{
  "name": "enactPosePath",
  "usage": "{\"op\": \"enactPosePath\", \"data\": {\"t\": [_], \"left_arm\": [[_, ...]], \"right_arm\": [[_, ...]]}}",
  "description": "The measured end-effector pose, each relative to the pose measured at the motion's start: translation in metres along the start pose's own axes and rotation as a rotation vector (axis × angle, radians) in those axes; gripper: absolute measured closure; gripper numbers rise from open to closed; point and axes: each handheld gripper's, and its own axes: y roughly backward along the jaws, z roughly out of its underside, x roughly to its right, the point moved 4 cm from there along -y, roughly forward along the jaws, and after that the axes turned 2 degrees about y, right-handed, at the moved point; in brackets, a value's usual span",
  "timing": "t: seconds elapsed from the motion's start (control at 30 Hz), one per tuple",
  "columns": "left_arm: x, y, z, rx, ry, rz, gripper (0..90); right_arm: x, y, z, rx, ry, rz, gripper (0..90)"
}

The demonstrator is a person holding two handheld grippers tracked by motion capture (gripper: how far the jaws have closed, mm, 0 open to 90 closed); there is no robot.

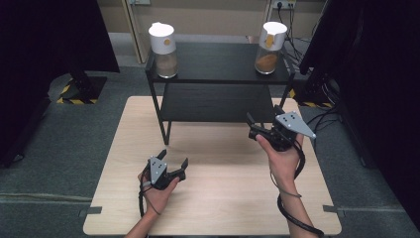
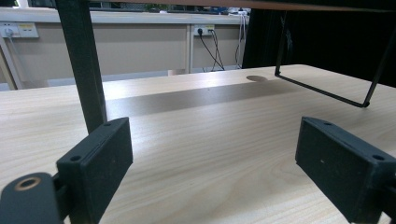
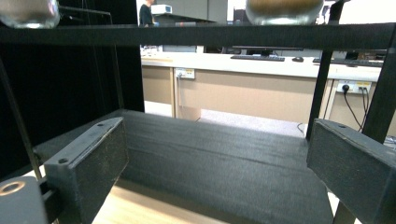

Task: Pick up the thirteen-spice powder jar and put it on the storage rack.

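Clear glass jar of orange-brown powder with white lid [image 1: 269, 47] sits upper right of the frame on the black two-tier shelf [image 1: 218, 74], nearest the right gripper [image 1: 258, 125]; jaws wide open, empty. Left gripper [image 1: 173, 165], lower centre, also open. Nothing grasped yet, all still to do.

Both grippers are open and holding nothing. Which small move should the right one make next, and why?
Probably lift the right gripper toward the right jar: its open jaws face the lower shelf, while both jars stand on the top shelf.
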Motion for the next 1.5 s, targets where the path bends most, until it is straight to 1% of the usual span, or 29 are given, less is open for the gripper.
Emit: {"op": "enactPosePath", "data": {"t": [0.27, 0.47, 0.83, 1.2, 1.5], "left_arm": [[0.0, 0.0, 0.0, 0.001, 0.0, -0.001, 10.9], [0.0, 0.0, 0.0, 0.001, 0.0, -0.001, 10.9], [0.001, 0.0, 0.0, 0.001, 0.0, -0.002, 11.0], [0.001, 0.0, 0.0, 0.001, -0.001, -0.002, 11.0], [0.001, 0.0, 0.0, 0.002, 0.0, -0.002, 10.9]], "right_arm": [[0.0, 0.006, 0.018, -0.034, 0.004, -0.008, 5.7], [0.002, 0.012, 0.031, -0.051, -0.003, -0.016, 5.6], [0.005, 0.02, 0.052, -0.079, -0.016, -0.016, 5.6], [0.005, 0.026, 0.071, -0.08, -0.019, -0.022, 5.6], [0.005, 0.03, 0.082, -0.097, -0.022, -0.027, 5.6]]}}
